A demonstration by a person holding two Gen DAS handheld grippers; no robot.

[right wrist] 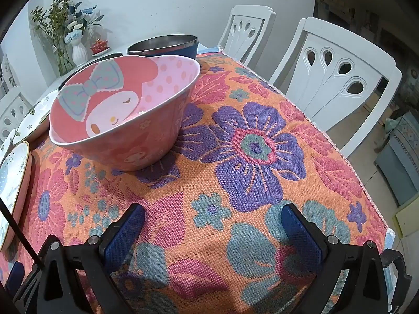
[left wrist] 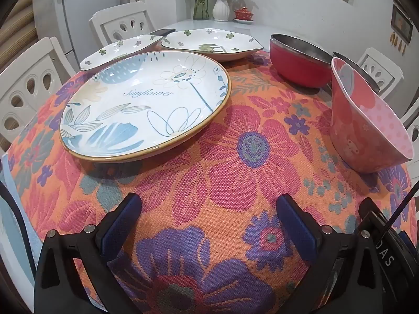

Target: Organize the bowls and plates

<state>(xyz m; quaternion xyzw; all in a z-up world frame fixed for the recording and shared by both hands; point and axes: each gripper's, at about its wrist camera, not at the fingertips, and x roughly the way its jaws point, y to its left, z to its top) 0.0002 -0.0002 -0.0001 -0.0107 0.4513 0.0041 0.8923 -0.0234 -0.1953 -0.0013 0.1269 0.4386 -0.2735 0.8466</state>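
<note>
Hovering, I kept both tongs, left tongs (left wrist: pixel 209 222) and right tongs (right wrist: pixel 213 231), spread empty | pink bowl (right wrist: pixel 123 112) lay beyond-left of right tongs, nearer them | sunflower plate (left wrist: pixel 145 104) left of bowl

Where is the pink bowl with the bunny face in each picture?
Left wrist view: the pink bowl stands at the right edge, on the flowered tablecloth, in front of the red metal bowl.
Right wrist view: the pink bowl is upper left of centre, its bunny face showing inside.
Shared landmark: the white vase with flowers at the table's far end.
</note>
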